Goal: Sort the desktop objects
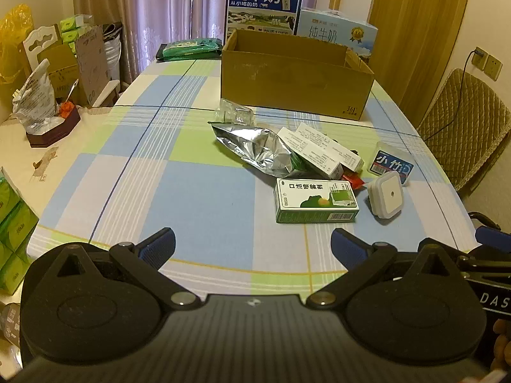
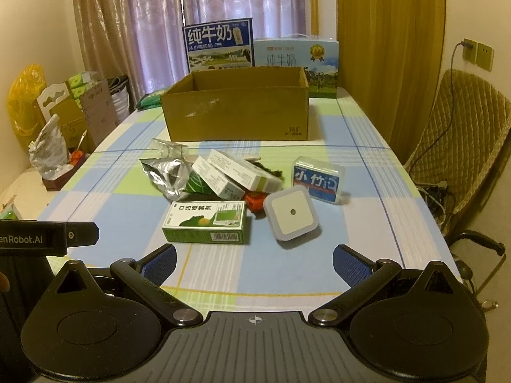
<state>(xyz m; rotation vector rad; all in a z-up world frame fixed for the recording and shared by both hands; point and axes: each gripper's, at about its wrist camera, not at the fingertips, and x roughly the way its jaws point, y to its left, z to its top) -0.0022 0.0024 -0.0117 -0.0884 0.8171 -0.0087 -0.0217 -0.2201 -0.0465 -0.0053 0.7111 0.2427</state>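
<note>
Both grippers, left (image 1: pixel 253 244) and right (image 2: pixel 254 260), are spread wide and hold nothing, low in frame above the checked tablecloth (image 1: pixel 134 172). Centre frame: green box (image 2: pixel 206 221), white square light (image 2: pixel 292 214), foil bag (image 1: pixel 255 146). Carton (image 2: pixel 236 108) stands behind. Only the right view shows inside the carton; only the left view shows green packs (image 1: pixel 12 223) at far left.

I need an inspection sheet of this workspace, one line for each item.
Surface: table under a checked cloth.
Job's things: green box, white square device, blue-label case, foil bag and white boxes heaped before the open cardboard box.
Clutter: milk cartons behind it.
Grippers: left gripper and right gripper, jaws open, empty.
Cables: charger cable over the chair.
Surroundings: curtains.
</note>
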